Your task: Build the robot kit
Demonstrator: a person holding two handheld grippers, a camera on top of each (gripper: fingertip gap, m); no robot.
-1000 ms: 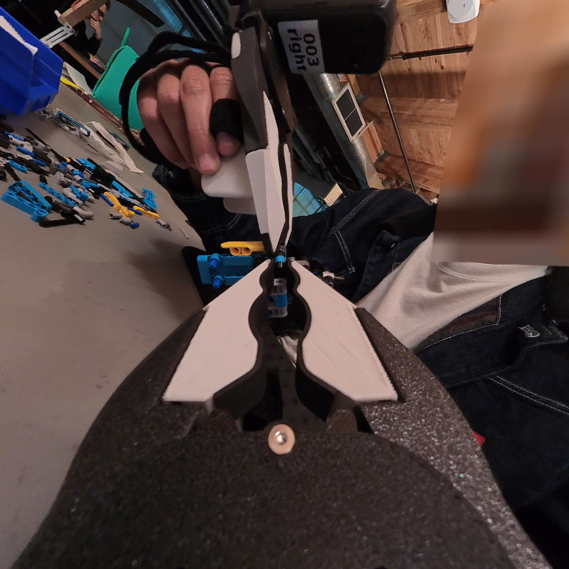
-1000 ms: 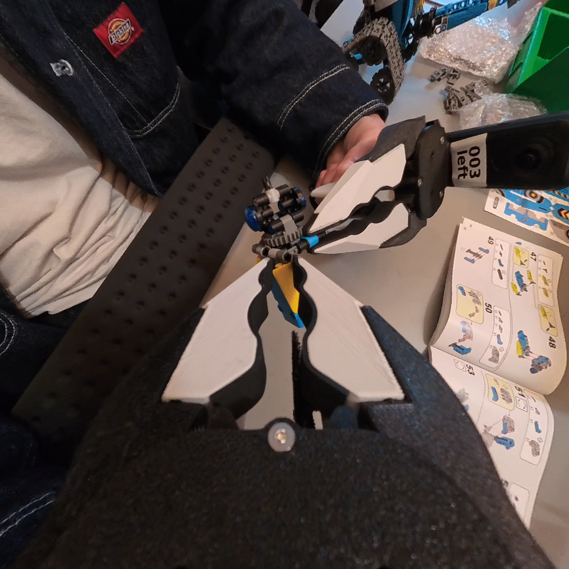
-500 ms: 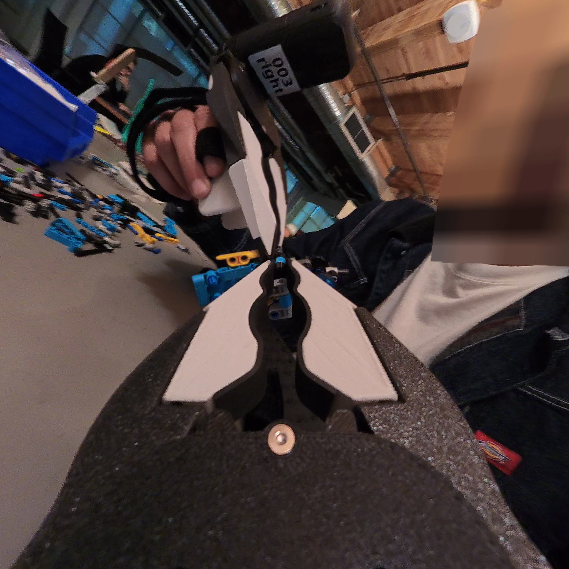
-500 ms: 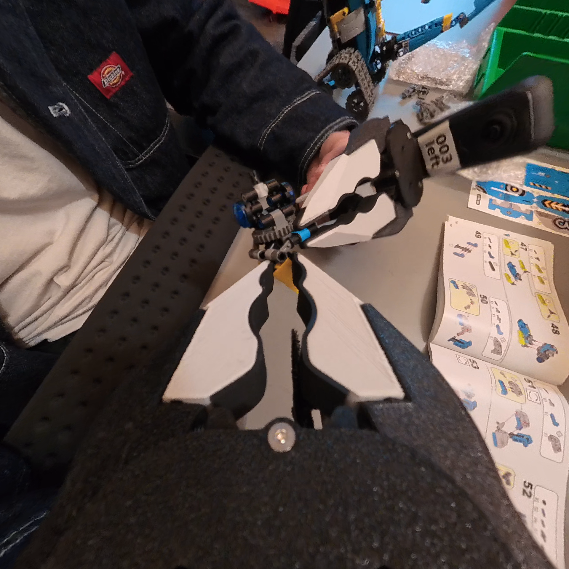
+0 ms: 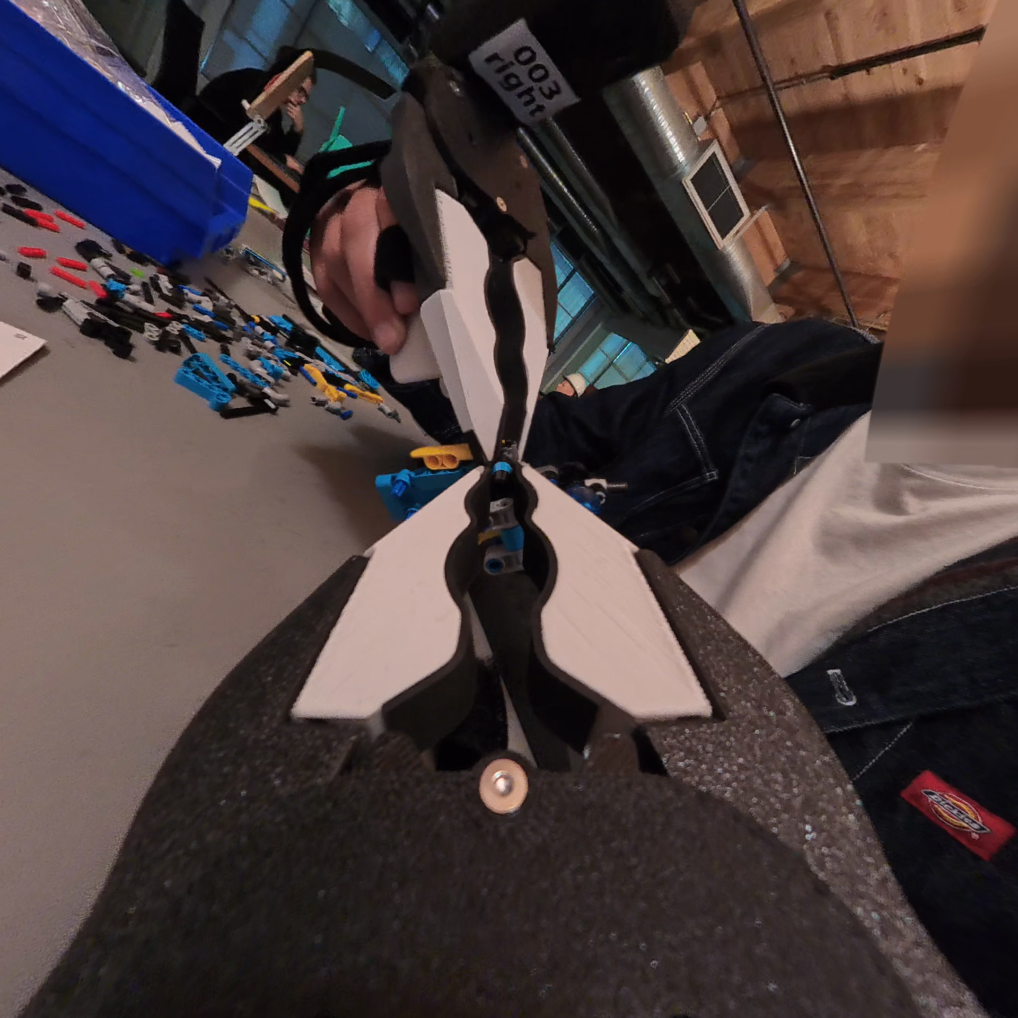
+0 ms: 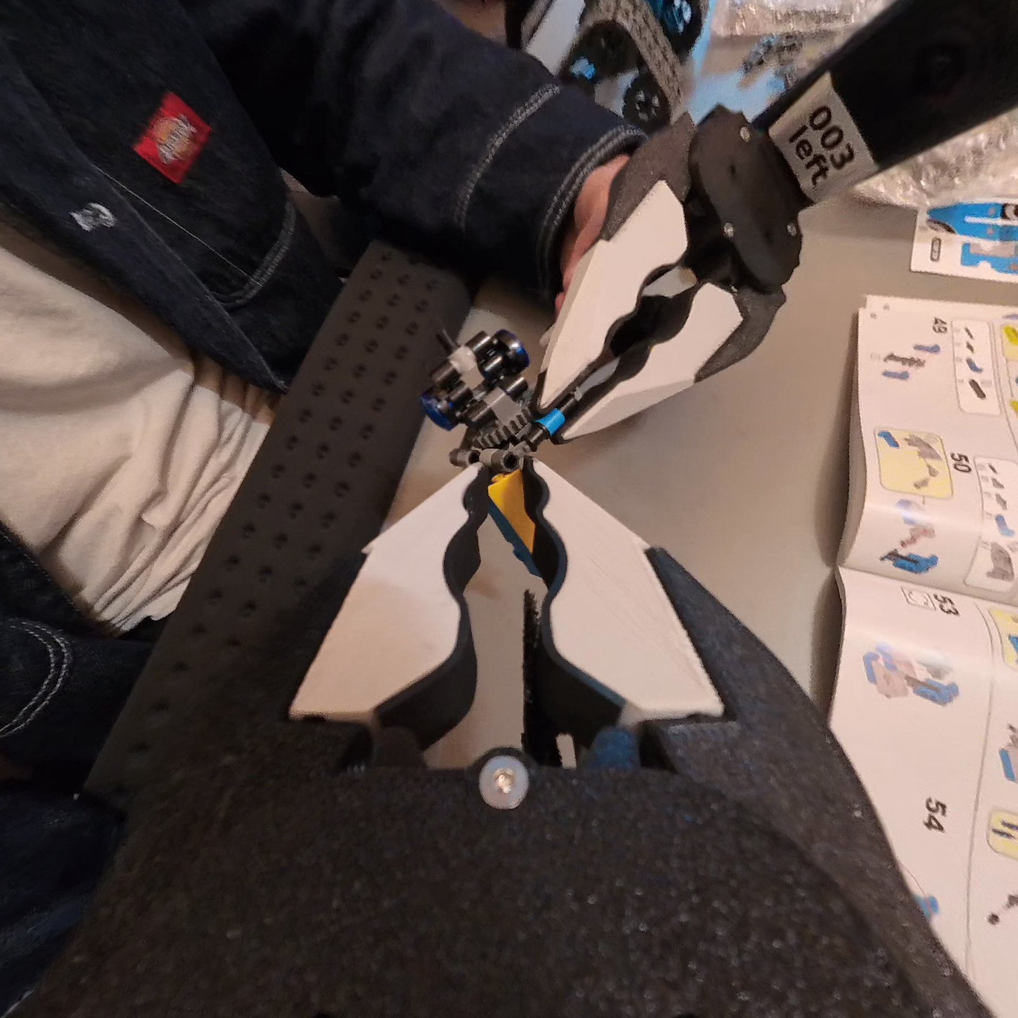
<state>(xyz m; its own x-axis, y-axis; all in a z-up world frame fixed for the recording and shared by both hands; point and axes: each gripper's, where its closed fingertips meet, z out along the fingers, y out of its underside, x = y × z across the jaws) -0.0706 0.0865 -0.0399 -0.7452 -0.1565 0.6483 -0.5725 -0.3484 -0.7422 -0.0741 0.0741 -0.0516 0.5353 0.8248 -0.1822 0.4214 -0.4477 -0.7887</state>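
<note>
Above the grey table (image 6: 688,496), the left gripper (image 6: 556,427) clamps the black axle (image 6: 562,413) of a small gear assembly (image 6: 485,396), steadying it in mid-air. Its tips meet those of the right gripper (image 6: 504,468), closed on the assembly's yellow-and-blue piece (image 6: 515,509), so both share the load.

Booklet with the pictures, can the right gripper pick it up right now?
Probably not. The right gripper is shut on the yellow piece of the brick model, which the left gripper grips too. The booklet lies uncovered on the table beside it, so the way looks free once it lets go.
</note>
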